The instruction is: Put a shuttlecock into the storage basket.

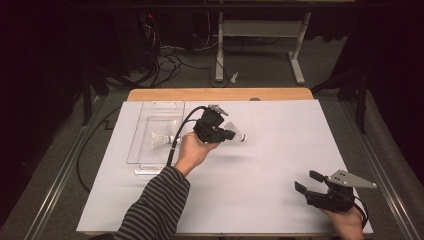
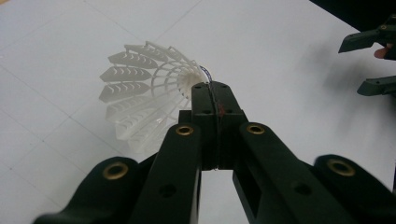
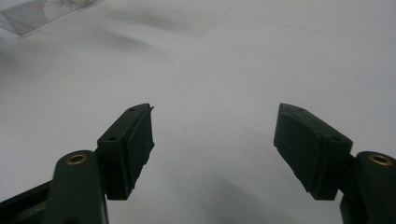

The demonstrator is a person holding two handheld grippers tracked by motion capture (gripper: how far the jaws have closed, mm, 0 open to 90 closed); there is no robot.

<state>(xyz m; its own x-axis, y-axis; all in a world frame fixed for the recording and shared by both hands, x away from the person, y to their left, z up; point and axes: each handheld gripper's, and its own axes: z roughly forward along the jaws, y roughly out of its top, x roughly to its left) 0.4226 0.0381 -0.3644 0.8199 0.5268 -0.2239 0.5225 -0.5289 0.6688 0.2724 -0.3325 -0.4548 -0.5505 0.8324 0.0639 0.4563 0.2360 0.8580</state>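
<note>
A white plastic shuttlecock [image 1: 234, 131] hangs above the middle of the white table sheet, held by my left gripper [image 1: 221, 133], which points to the right. In the left gripper view the two jaws of my left gripper [image 2: 210, 87] are pressed together near the narrow end of the shuttlecock [image 2: 144, 88], and its skirt fans out to the left. My right gripper [image 1: 308, 182] rests low at the front right with its jaws spread wide. Nothing lies between them in the right gripper view [image 3: 215, 135], just bare sheet.
A clear plastic bin [image 1: 155, 106] stands at the back left of the sheet with a second shuttlecock [image 1: 160, 141] lying inside it; the bin's corner [image 3: 42, 11] appears top left in the right gripper view. The right gripper's jaws [image 2: 373, 60] appear top right in the left gripper view. A cable [image 1: 176, 137] trails from the left gripper.
</note>
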